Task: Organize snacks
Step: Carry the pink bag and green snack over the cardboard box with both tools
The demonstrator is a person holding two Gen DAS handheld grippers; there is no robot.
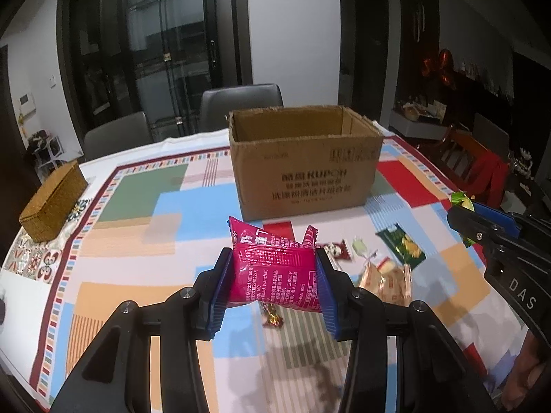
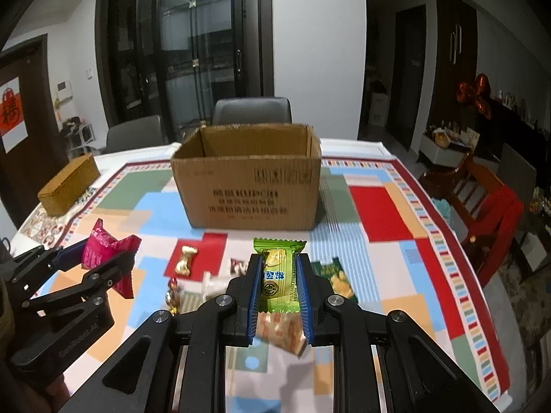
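My left gripper (image 1: 273,258) is shut on a magenta snack packet (image 1: 275,268), held above the table; it also shows at the left of the right wrist view, the left gripper (image 2: 91,256) with the magenta packet (image 2: 103,244). My right gripper (image 2: 278,263) is shut on a light green snack packet (image 2: 277,275), also lifted off the cloth. An open cardboard box (image 1: 303,161) (image 2: 248,186) stands ahead of both grippers on the patchwork tablecloth (image 1: 137,258). Loose snacks remain on the cloth: a dark green packet (image 1: 403,246) (image 2: 335,277), an orange-white packet (image 1: 385,284) (image 2: 282,334), a gold candy (image 2: 186,260).
A woven lidded basket (image 1: 51,203) (image 2: 69,186) sits at the table's far left. Grey chairs (image 1: 241,106) stand behind the box, and a wooden chair with red cloth (image 2: 489,213) is off the right edge. A small red packet (image 1: 334,251) lies near the box.
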